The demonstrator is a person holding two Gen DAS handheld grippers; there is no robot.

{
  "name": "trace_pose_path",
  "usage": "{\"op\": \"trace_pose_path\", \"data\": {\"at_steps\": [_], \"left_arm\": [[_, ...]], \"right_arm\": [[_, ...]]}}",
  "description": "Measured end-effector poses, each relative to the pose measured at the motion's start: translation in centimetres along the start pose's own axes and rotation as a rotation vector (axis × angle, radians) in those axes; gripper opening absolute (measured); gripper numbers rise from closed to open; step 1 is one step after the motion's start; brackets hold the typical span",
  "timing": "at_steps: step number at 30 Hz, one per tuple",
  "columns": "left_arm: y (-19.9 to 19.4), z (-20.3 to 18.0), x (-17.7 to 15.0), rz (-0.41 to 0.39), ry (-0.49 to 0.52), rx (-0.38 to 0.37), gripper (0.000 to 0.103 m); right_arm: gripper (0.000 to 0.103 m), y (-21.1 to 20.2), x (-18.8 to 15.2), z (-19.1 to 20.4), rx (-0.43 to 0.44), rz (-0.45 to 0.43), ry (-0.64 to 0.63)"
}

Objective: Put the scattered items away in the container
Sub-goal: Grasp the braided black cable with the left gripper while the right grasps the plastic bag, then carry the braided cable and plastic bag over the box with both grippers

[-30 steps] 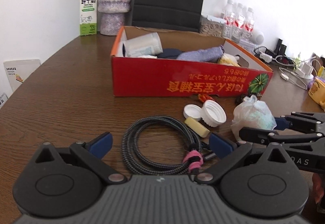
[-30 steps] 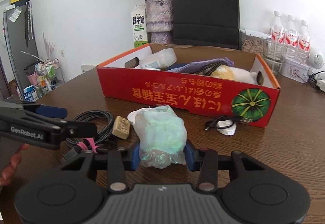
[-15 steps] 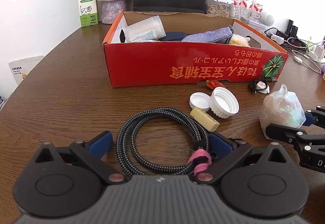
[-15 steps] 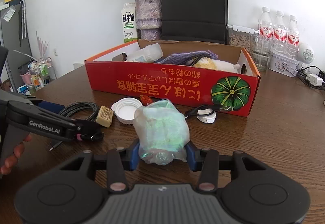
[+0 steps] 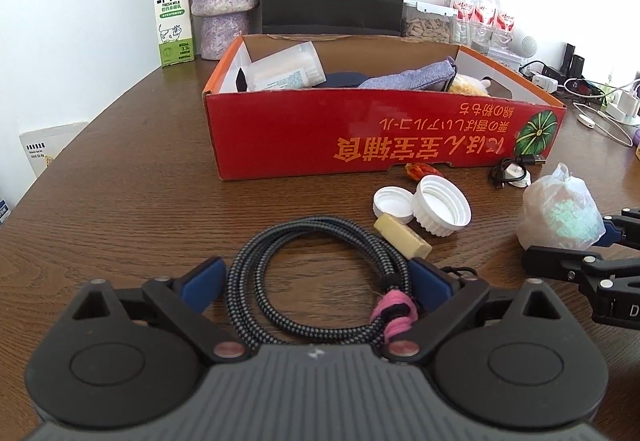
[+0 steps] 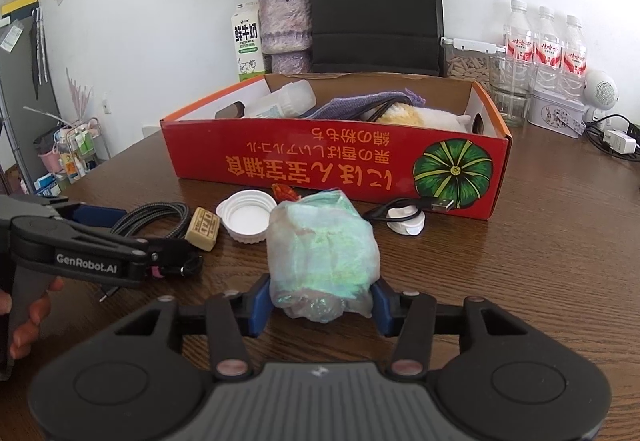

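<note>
Your left gripper (image 5: 316,281) jaws, narrowing, straddle the braided cable (image 5: 320,277); your right gripper (image 6: 320,305), loosening, risks dropping the plastic bag (image 6: 322,261).

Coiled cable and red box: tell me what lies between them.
In the left wrist view, between the coiled cable and the red box lie two white caps, a tan block and bare table.

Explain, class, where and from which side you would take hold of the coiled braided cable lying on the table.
Grip the coiled braided cable at the pink tie, where all its loops are bundled, so none spring loose. Come from above on the near side: the coil lies flat on the table and the tan block crowds its far right edge.
</note>
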State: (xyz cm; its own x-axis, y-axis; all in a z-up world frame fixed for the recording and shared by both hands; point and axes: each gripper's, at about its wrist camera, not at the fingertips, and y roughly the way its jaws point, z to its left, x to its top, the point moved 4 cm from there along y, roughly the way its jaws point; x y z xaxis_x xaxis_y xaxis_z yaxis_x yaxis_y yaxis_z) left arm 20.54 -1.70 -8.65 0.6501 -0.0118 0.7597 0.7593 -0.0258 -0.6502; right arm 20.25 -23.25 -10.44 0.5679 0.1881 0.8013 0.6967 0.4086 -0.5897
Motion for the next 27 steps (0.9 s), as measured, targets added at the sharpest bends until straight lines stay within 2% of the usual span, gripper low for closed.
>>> {"op": "trace_pose_path", "data": {"at_steps": [2, 9, 21, 27], "left_arm": [[-0.1, 0.1, 0.0, -0.005, -0.006, -0.005, 0.093], [-0.6, 0.5, -0.3, -0.029, -0.028, -0.003, 0.091], [-3.2, 1.9, 0.7, -0.104, -0.071, -0.015, 0.089], [-5.4, 2.1, 2.1, -0.177, -0.083, -0.035, 0.089]], "right_arm": [[0.043, 0.0, 0.0, 0.0, 0.000, -0.001, -0.002], [0.039, -0.2, 0.0, 0.3, 0.009, -0.006, -0.007], [0.039, -1.2, 0.4, 0.7, 0.008, -0.056, -0.029], [0.039, -3.0, 1.8, 0.8, -0.002, -0.125, -0.044]]}}
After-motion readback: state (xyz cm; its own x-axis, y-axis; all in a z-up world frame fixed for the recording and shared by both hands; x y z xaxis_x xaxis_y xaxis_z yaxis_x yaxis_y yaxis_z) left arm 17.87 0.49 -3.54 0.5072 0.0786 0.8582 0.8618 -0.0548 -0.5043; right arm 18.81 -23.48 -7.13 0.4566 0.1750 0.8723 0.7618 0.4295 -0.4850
